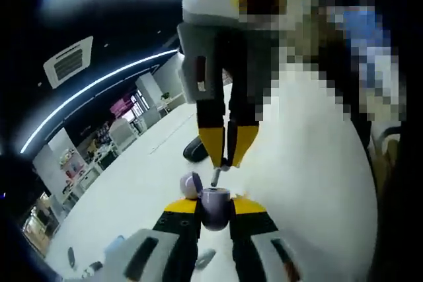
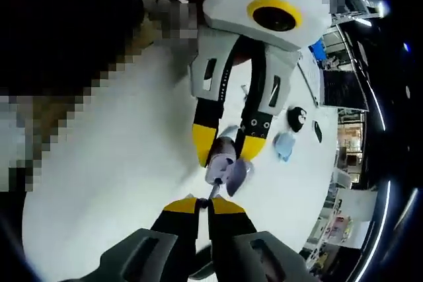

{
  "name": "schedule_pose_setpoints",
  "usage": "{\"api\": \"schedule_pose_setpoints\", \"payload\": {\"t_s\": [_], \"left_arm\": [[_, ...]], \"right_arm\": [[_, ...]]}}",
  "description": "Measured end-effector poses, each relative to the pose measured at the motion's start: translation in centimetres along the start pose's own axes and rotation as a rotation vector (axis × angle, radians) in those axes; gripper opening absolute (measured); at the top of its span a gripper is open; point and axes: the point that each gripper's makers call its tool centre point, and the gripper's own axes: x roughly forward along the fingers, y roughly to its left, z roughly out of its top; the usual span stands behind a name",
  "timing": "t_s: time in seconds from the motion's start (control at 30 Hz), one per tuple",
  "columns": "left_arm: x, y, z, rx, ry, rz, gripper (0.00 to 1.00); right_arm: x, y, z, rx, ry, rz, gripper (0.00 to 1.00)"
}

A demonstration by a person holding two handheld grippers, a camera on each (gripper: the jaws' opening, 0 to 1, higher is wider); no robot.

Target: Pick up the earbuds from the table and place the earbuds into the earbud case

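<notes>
The earbud case (image 1: 215,207), a small lilac shell with its lid (image 1: 192,183) hinged open to one side, is being held off the white table (image 1: 152,163) between the yellow-tipped jaws of the left claw (image 1: 215,205), which are closed narrowly on its body. In the right gripper view the same case (image 2: 221,163) is being seen clamped in the left claw (image 2: 223,150), with the open lid (image 2: 238,175) hanging below it.

An earbud (image 1: 216,176) is being pinched by its thin stem in the right claw (image 1: 227,161), whose jaws are nearly together on it, and is being carried just above the mouth of the case. In the right gripper view the earbud (image 2: 213,193) is being gripped at the tips of the right claw (image 2: 205,204), just beside the case.

The earbud is judged to be very light, rigid, smooth and slippery, so the stem is the sensible place to be taken hold of, with a gentle squeeze. The case is judged hard and glossy too, best gripped across its flat sides, clear of the hinge.

Other small items, among them a pale blue object (image 2: 284,144) and a dark one (image 2: 297,118), are lying well apart on the table.
</notes>
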Motion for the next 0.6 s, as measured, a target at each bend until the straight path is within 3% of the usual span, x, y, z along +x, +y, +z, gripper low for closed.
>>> {"api": "schedule_pose_setpoints", "payload": {"t_s": [0.47, 0.6], "left_arm": [[-0.3, -0.7, -0.6, -0.012, 0.03, -0.038, 0.19], [-0.2, -0.8, -0.7, -0.016, 0.029, -0.038, 0.19]], "right_arm": [[0.7, 0.0, 0.1, -0.114, 0.052, 0.11, 0.0], [1.1, 0.2, -0.1, -0.097, 0.052, 0.134, 0.0]]}}
